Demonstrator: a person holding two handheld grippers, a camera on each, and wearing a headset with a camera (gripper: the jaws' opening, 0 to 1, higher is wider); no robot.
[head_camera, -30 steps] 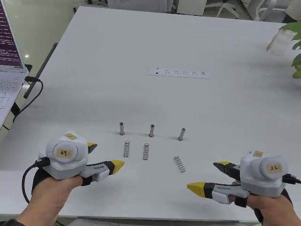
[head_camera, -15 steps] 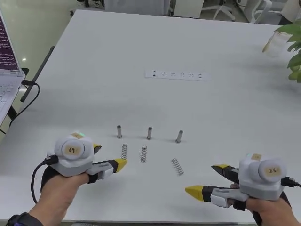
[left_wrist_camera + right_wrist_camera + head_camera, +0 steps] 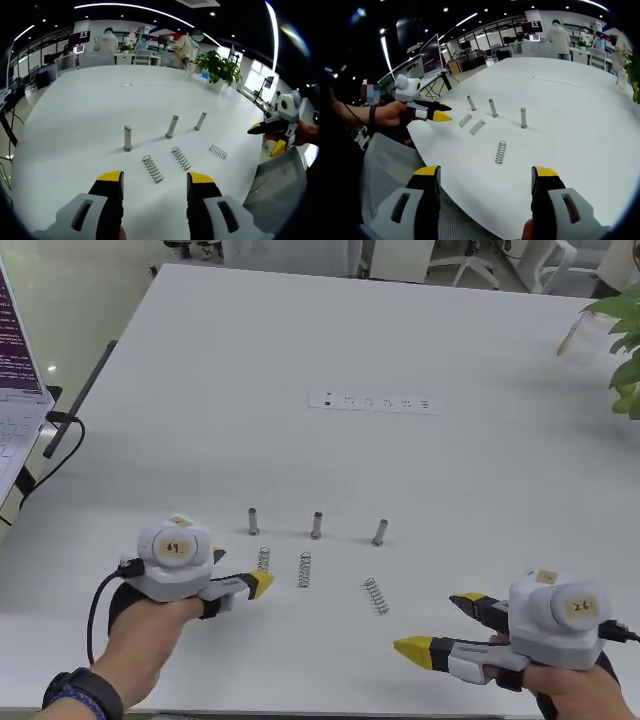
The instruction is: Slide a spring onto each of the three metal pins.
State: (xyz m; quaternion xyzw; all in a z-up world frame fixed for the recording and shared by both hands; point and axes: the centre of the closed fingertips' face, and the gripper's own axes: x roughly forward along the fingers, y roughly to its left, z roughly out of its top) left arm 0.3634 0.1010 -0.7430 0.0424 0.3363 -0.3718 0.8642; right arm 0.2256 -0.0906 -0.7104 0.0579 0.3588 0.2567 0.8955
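Hovering agape and empty, left claw (image 3: 238,568) and right claw (image 3: 438,622) likely start by pinching the leftmost thin coiled steel spring (image 3: 264,559).

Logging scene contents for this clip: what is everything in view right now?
metal pins: three, silver, upright in a row mid-table
springs: three, silver, lying flat just before the pins
power strip: one, white, farther back
table: one, white
laptop: one, white, left edge
plant: one, green, far right
left gripper: grey, yellow tips, open, by the leftmost spring
right gripper: same colours, open, front right
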